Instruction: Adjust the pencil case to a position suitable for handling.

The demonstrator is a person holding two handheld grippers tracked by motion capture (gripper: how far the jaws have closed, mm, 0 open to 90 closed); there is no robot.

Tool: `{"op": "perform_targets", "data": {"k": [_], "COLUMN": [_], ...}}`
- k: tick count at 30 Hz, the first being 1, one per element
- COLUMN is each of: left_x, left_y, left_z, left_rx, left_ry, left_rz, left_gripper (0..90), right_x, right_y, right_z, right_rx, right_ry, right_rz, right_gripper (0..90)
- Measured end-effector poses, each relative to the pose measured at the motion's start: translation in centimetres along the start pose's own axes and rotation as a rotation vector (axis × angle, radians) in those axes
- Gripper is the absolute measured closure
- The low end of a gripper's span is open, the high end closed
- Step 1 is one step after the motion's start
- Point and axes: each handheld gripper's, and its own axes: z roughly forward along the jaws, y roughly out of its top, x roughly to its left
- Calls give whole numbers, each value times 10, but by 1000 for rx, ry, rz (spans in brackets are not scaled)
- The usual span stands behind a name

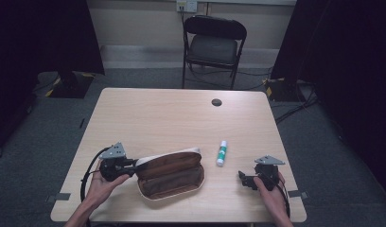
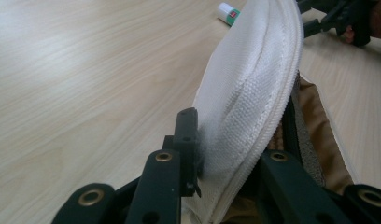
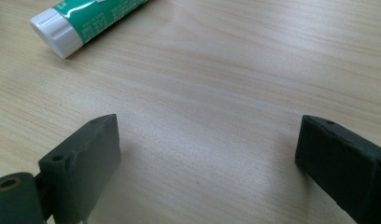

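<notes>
Your left gripper is clamped on the white flap of the pouch, with one pad on the outer cloth and the other inside the zip edge. The bite in the left gripper view sits just behind the zip line; judged from that, it is shallow. Take no more cloth, but keep the pull steady and in line with the flap so the edge does not slip out. Hold the mouth open towards the glue stick and do not lift the pouch off the table.

Your right gripper stands wide, nothing between its jaws, low over bare wood near the front right. Its own view shows the stick's white cap ahead and to the left, well clear of both pads. To pick it up well, bring the jaws square across the barrel, not the cap, and close at mid-length so it does not swing.

The pouch lies near the front edge, left of centre, brown lining showing. The stick lies just beside its right end, apart from it, pointing away from you.

Your left hand grips from the left, gripper roughly level. Your right hand rests at the front right, gripper pointing left towards the pouch.
</notes>
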Motion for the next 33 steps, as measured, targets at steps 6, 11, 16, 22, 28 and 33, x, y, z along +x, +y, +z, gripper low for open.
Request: {"op": "perform_targets", "data": {"k": [6, 11, 16, 22, 28, 33], "left_x": [4, 8, 9, 11, 12, 13], "left_y": [-3, -5, -11, -11, -1, 2], "left_z": [7, 4, -2, -1, 9, 17], "left_rx": [36, 41, 73, 70, 69, 65], "left_ry": [54, 117, 130, 120, 153, 163], "left_rz": [-15, -20, -39, -46, -37, -57], "left_gripper": [703, 551, 472, 676, 747, 777], "right_x": [0, 0, 0, 0, 0, 0], "right_y": [0, 0, 0, 0, 0, 0], "right_z": [0, 0, 0, 0, 0, 0], "right_rx": [0, 0, 0, 0, 0, 0], "right_ry": [0, 0, 0, 0, 0, 0], "right_rz": [0, 1, 0, 0, 0, 0], "right_gripper": [57, 57, 58, 57, 57, 57]}}
